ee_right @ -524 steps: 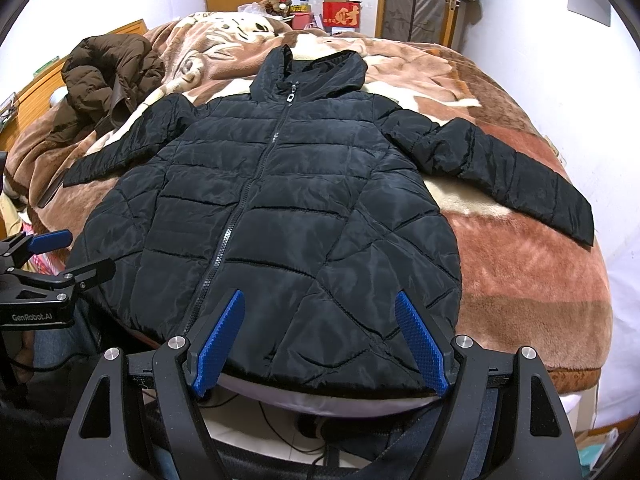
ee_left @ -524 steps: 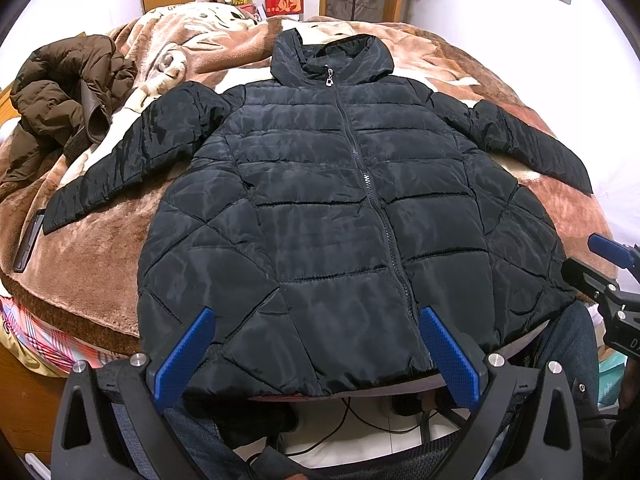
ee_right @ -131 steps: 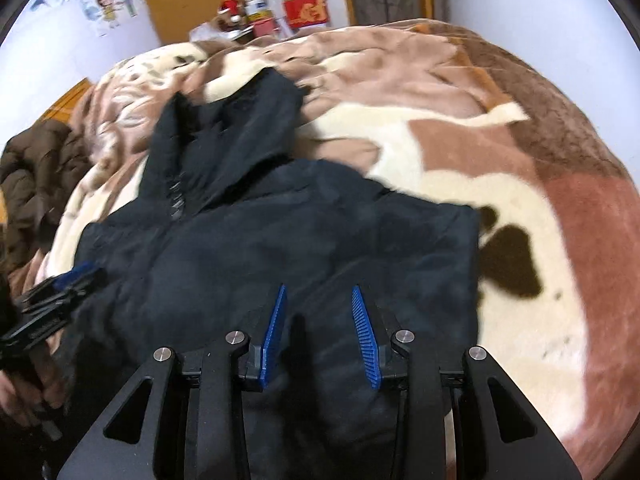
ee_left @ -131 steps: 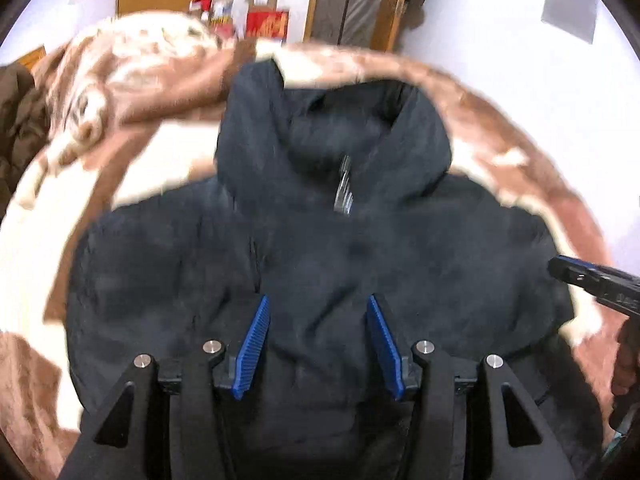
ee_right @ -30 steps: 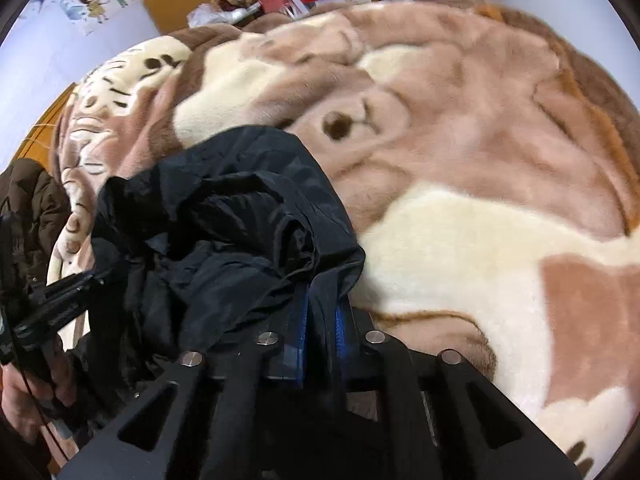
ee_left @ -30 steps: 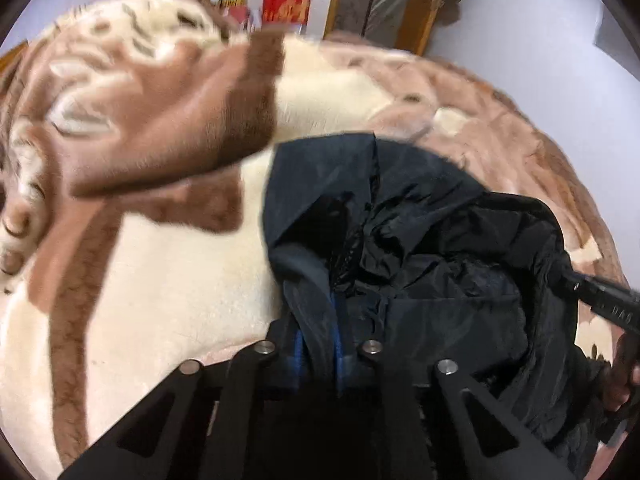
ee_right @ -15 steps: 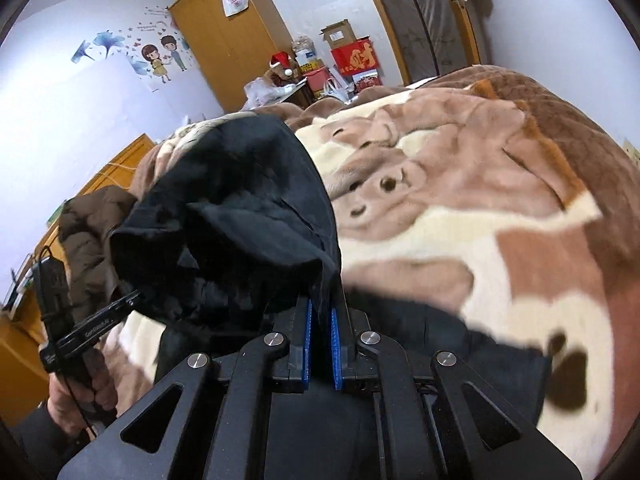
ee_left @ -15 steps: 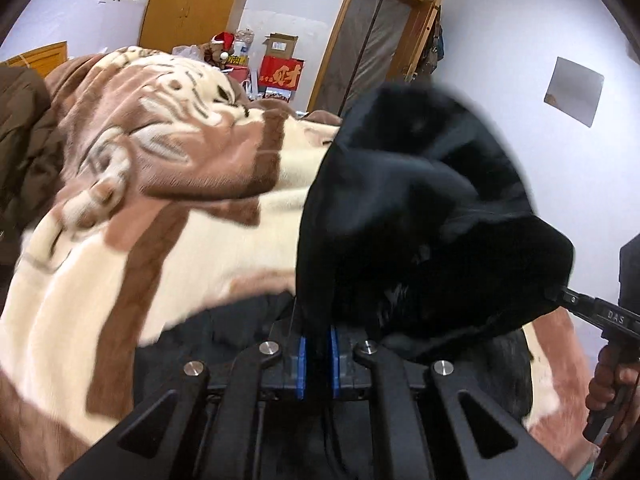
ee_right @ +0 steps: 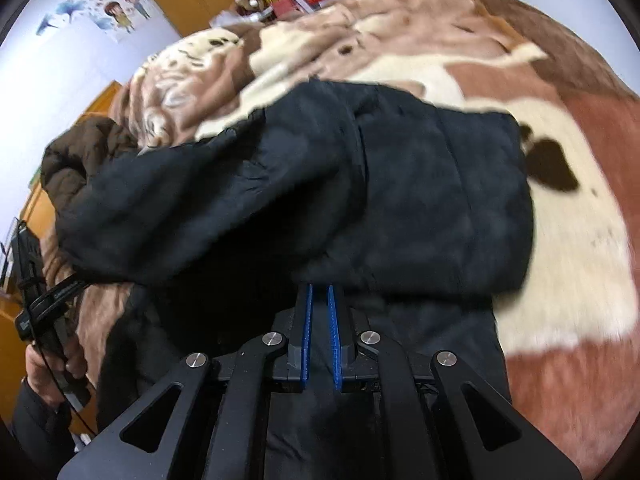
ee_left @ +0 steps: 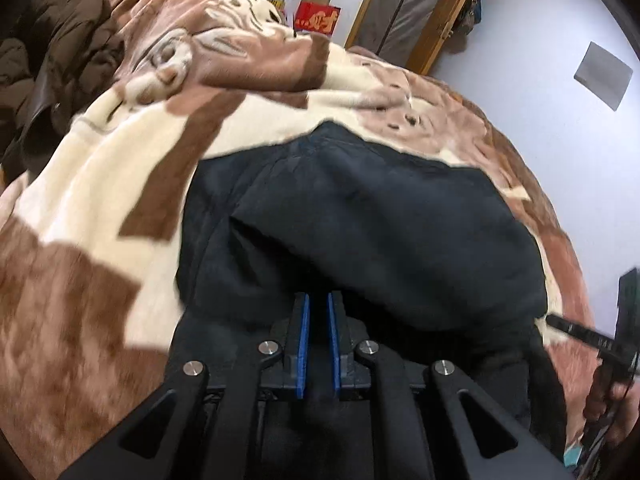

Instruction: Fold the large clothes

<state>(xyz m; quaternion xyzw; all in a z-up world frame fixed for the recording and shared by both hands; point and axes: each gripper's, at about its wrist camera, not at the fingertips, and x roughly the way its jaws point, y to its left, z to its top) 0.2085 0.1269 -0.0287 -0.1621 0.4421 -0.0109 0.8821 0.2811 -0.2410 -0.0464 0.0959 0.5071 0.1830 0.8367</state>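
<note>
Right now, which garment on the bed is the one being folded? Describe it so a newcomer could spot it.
Start at the bed's brown-and-cream plush blanket. The black puffer jacket lies in the middle of it, doubled over on itself, its near edge by both tools. Unlike the brown coat heaped at the blanket's far left edge, it is black and folded flat.
</note>
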